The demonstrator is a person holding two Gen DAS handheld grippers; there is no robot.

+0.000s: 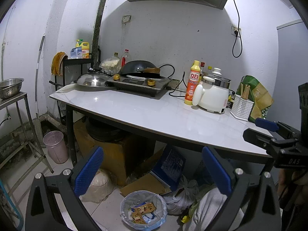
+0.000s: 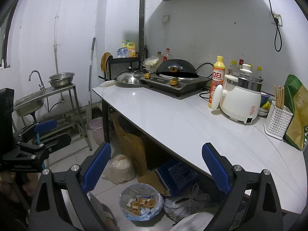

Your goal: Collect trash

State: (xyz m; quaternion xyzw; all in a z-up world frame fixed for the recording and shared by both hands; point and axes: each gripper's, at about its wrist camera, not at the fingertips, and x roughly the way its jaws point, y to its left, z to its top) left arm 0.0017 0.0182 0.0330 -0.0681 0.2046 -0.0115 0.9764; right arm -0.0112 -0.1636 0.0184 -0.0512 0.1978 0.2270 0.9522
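In my left wrist view, the pink bin (image 1: 56, 146) stands at lower left on the floor, beside the table (image 1: 154, 113) leg. My left hand-held gripper (image 1: 154, 171) fills the bottom of the frame with its blue pads spread wide and nothing between them. Low in the centre, under the table edge, sits the trash basket (image 1: 143, 209), lined with a pale bag and holding torn wrappers and paper scraps (orange and blue bits mostly). At the right edge the other tool pokes in.

From the right wrist view, the sink (image 2: 28, 102) is at middle left, the trash basket (image 2: 141, 202) sits bottom centre, and my right hand-held gripper (image 2: 156, 167) hangs above it, fingers well apart and empty. The white cooker (image 2: 240, 100) stands at right.
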